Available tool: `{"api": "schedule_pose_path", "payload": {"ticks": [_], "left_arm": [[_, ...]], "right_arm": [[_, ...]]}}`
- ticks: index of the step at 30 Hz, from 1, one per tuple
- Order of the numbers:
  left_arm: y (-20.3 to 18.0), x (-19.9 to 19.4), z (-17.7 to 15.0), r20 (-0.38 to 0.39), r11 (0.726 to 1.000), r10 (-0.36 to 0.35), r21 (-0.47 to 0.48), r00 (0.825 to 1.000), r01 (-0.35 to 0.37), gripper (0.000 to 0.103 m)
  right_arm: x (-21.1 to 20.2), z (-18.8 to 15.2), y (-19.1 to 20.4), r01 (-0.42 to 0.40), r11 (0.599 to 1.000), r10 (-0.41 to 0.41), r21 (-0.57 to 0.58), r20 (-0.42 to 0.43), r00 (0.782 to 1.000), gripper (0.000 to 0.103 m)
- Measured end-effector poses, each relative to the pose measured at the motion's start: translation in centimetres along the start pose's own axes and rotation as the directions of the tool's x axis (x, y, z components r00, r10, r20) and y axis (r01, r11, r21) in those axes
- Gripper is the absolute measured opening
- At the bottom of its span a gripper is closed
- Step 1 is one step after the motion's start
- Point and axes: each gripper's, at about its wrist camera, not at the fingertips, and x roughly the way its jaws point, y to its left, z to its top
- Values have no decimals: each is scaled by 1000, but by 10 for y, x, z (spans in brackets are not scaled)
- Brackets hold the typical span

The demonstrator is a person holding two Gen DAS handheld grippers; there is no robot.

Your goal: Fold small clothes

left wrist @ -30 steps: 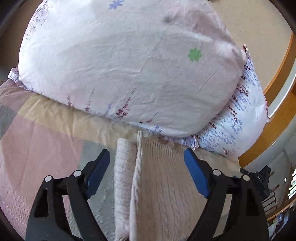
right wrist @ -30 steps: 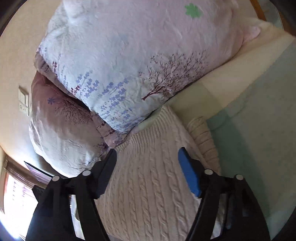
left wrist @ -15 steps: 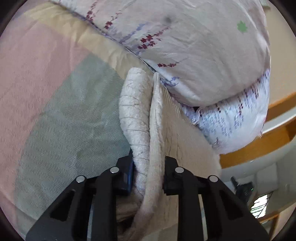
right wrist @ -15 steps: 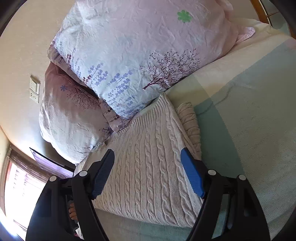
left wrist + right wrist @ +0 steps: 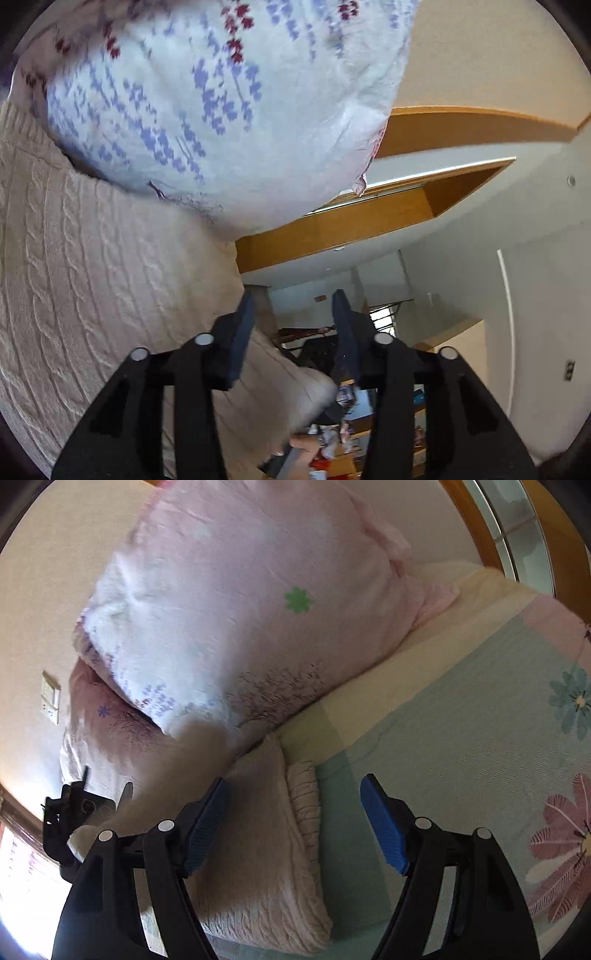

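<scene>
A cream cable-knit sweater [image 5: 96, 288] lies folded on the bed against the pillows. In the left wrist view my left gripper [image 5: 293, 317] is open and empty, its fingers past the sweater's right edge and pointing out into the room. In the right wrist view the sweater [image 5: 258, 834] lies below and between the fingers, with its ribbed hem [image 5: 304, 801] at the right side. My right gripper [image 5: 293, 812] is open and empty above it. The left gripper's black body [image 5: 70, 819] shows at the sweater's far left end.
Two floral pillows [image 5: 236, 627] are stacked at the head of the bed, touching the sweater. The pastel flowered bedspread [image 5: 461, 757] spreads to the right. A wooden bed frame [image 5: 369, 218] and the room beyond show in the left wrist view.
My left gripper let go of the sweater's fold, opened, and swung right toward the sweater's edge. My right gripper stayed open and shifted right over the hem side.
</scene>
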Motion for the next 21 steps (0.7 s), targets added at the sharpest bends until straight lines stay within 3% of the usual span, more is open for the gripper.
{"api": "schedule_pose_path", "payload": {"ticks": [1, 2, 3, 4, 5, 6, 7, 9, 12, 14, 16, 18, 19, 20, 21], "left_arm": [[-3, -7, -1, 7, 1000, 12, 20, 1000, -12, 73], [-8, -19, -2, 32, 997, 40, 61, 999, -42, 82], [-13, -39, -4, 79, 988, 98, 109, 992, -106, 85], [-15, -56, -3, 131, 969, 184, 144, 974, -202, 90], [-15, -73, -4, 172, 937, 280, 167, 945, -308, 93], [-11, -87, -6, 192, 888, 393, 174, 899, -425, 93], [-5, -96, -9, 183, 854, 463, 168, 867, -492, 93], [14, -101, -17, 116, 801, 570, 143, 814, -581, 93], [32, -89, -32, 39, 745, 646, 183, 762, -641, 92], [40, -80, -42, 17, 731, 660, 218, 751, -647, 92], [41, -70, -47, 50, 738, 645, 218, 762, -639, 92], [48, -63, -49, 58, 780, 601, 178, 797, -600, 79], [52, -63, -52, 73, 782, 599, 161, 797, -603, 69], [52, -66, -50, 71, 794, 583, 162, 809, -586, 55], [50, -70, -48, 66, 814, 555, 162, 829, -558, 49]], "right_arm": [[6, 5, -6, -9, 1000, 10, 28, -40, 999, 81], [10, 7, -11, -21, 998, 25, 53, -69, 997, 85], [15, 10, -16, -40, 996, 47, 77, -101, 994, 90], [20, 12, -19, -57, 994, 69, 91, -130, 989, 91], [27, 14, -21, -70, 993, 86, 99, -170, 982, 91], [33, 15, -21, -72, 993, 90, 98, -200, 976, 91], [41, 15, -21, -76, 992, 97, 96, -233, 968, 91], [58, 11, -15, -97, 991, 119, 89, -302, 946, 91], [76, 1, -4, -102, 993, 117, 61, -366, 923, 90], [80, -5, 3, -96, 995, 99, 27, -358, 928, 87], [84, -11, 7, -97, 995, 97, 18, -376, 922, 55], [86, -19, 10, -110, 994, 108, 16, -372, 922, 39], [86, -21, 13, -125, 992, 123, 18, -365, 923, 34], [82, -24, 18, -137, 990, 136, 22, -349, 927, 33], [78, -26, 22, -148, 989, 146, 22, -337, 930, 32]]}}
